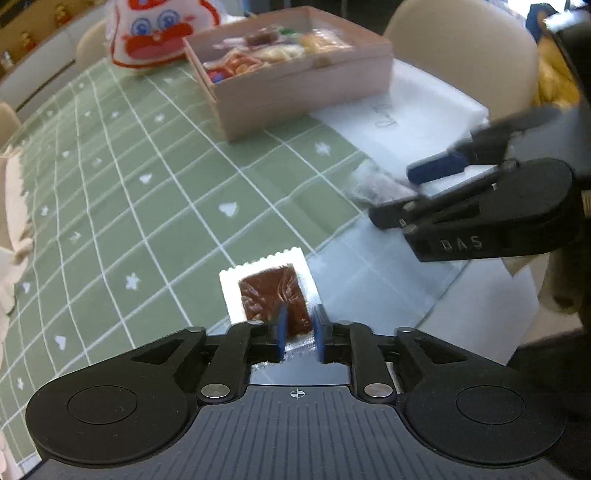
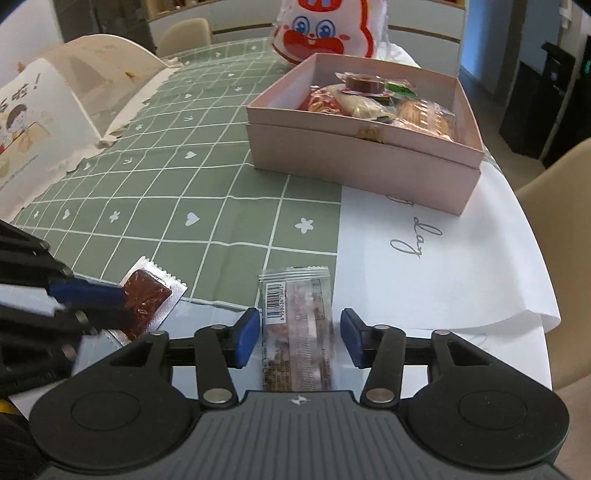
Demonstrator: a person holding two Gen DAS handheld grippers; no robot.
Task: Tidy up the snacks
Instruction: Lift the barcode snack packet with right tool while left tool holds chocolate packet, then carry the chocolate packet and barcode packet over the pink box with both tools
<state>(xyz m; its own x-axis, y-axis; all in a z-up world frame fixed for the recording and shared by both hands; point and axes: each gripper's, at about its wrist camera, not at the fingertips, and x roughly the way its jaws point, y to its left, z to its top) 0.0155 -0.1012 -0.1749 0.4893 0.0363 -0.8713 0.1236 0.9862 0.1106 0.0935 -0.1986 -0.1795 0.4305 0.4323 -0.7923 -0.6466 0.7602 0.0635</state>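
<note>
A square clear packet with a brown snack [image 1: 271, 295] lies at the green cloth's near edge. My left gripper [image 1: 300, 334] is closed on its near end; it also shows in the right wrist view [image 2: 147, 299] with the left gripper [image 2: 107, 301] on it. A long wrapped snack bar with a barcode [image 2: 297, 328] lies between the open fingers of my right gripper [image 2: 299, 341], not squeezed. In the left wrist view the right gripper [image 1: 402, 194] straddles the blurred bar [image 1: 376, 184]. A pink box [image 2: 364, 158] holds several snacks; it also shows in the left wrist view [image 1: 295, 92].
A white bag with a red cartoon face [image 2: 325, 29] stands behind the box. An open illustrated carton [image 2: 40, 110] lies at the left. White paper with writing [image 2: 436, 258] covers the table's right side. Beige chairs [image 1: 465, 48] stand around the table.
</note>
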